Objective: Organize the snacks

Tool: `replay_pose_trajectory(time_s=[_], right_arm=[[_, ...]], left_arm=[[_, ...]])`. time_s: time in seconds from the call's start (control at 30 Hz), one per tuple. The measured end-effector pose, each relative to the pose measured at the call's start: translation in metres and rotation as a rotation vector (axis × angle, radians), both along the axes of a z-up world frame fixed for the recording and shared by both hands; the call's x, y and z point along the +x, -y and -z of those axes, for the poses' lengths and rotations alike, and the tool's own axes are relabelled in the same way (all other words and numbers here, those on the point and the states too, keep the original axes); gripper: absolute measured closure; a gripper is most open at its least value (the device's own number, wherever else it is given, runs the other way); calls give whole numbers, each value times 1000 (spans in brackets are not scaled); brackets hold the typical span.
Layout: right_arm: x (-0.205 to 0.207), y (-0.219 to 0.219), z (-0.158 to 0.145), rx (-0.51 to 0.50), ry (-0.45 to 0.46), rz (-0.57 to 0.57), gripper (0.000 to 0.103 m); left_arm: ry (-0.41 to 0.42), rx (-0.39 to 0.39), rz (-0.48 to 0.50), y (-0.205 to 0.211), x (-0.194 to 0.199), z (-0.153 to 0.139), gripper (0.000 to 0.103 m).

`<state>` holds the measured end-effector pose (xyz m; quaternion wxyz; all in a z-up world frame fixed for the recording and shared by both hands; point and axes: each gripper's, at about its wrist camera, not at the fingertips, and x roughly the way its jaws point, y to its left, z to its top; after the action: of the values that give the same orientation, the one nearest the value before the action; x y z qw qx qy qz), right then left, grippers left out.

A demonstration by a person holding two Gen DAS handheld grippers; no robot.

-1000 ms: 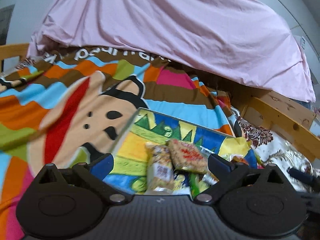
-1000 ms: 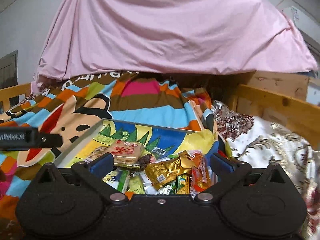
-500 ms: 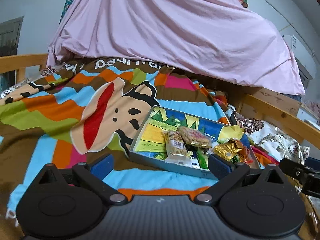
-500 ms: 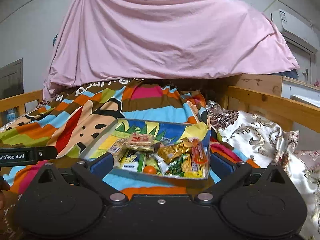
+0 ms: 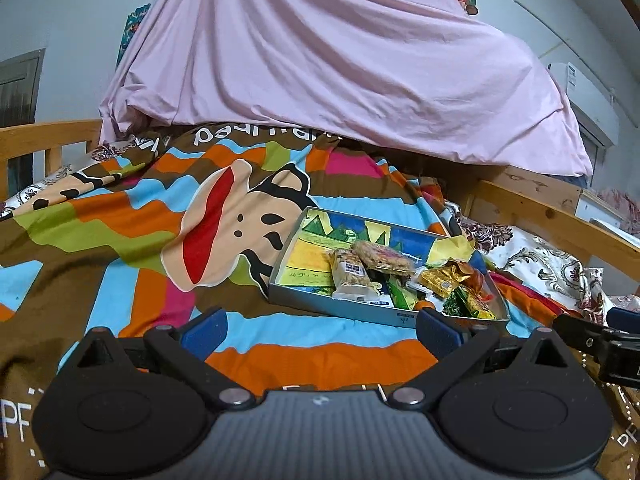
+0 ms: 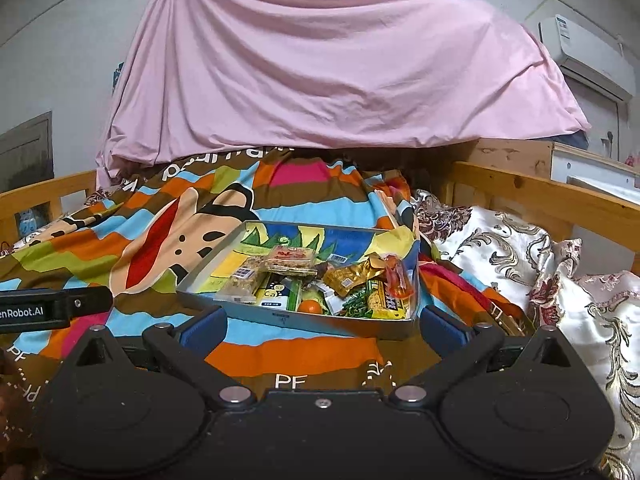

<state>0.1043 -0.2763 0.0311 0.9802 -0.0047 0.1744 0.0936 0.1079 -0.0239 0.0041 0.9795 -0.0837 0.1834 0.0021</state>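
Both tongs hang over the near part of the bed, each spread wide with nothing between its blue pads. The left tongs (image 5: 320, 326) sit above the striped blanket (image 5: 120, 240), with the tray's near left corner showing just past them. The right tongs (image 6: 322, 324) face the tray's near edge head on. The right tool's black body shows at the right edge of the left view, and the left tool's, printed with white letters, at the left edge of the right view.

The tray (image 6: 280, 318) is a shallow grey box with a bright picture lining; it lies on the blanket toward the bed's right side, just beside a floral quilt (image 6: 520, 248). The snacks are heaped in its near and right parts, while its far left part shows bare lining. A nut bar (image 6: 244, 278) in a clear wrap lies along the left of the heap, touching a flat red-printed pack (image 6: 292, 258) behind it. A gold pack (image 6: 352, 276) sits in the middle right with an orange wrapper (image 6: 396, 280) on it. Green packs (image 6: 360, 300) and a small orange (image 6: 310, 306) lie by the near edge.

A pink sheet (image 6: 320, 72) hangs over the bed's far end, and wooden rails (image 6: 540, 196) run along both sides.
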Motion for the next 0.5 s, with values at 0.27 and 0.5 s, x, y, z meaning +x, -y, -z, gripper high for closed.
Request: replay_pose_trajectory(time_s=[0.27,0.5], right_arm=[[0,-1,2,-3,-12,-4,1],[1,0,4,2,-18,-5,1]], left_arm=[[6,4,6,1,-4,-2,1],[3,7,3,2,-3,-1,1]])
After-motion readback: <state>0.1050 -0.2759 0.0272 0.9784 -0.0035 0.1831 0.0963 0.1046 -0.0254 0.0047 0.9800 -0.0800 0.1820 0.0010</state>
